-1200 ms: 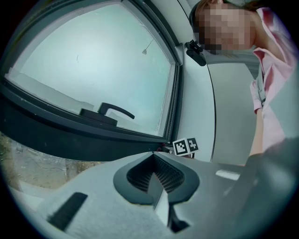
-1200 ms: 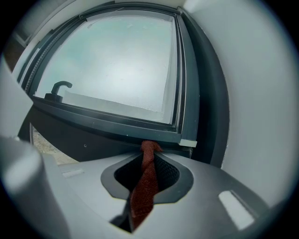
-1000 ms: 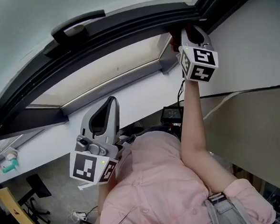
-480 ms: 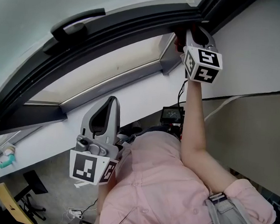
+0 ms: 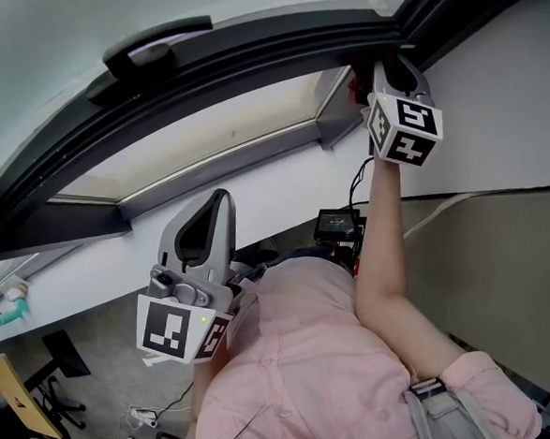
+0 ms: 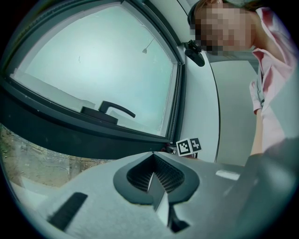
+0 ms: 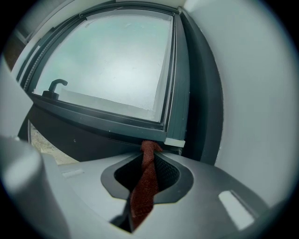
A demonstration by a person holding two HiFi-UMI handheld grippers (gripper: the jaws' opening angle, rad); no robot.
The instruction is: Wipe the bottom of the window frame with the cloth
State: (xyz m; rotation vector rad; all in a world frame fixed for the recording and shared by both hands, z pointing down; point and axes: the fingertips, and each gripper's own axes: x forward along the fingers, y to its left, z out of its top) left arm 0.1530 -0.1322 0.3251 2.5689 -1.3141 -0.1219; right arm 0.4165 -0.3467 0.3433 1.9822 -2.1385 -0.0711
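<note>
Right hand-held gripper (image 7: 148, 156): jaws clamped on red cloth (image 7: 144, 186), whose tip is pressed to the bottom rail of the window frame (image 7: 103, 122) at its right corner. Left hand-held gripper (image 6: 153, 179): jaws together, empty, well below. Progress: wiping under way; how much of the rail is already wiped cannot be judged.

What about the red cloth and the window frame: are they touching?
Touching. In the right gripper view the cloth bunches at its end against the window frame, at the bottom corner, no gap.
</note>
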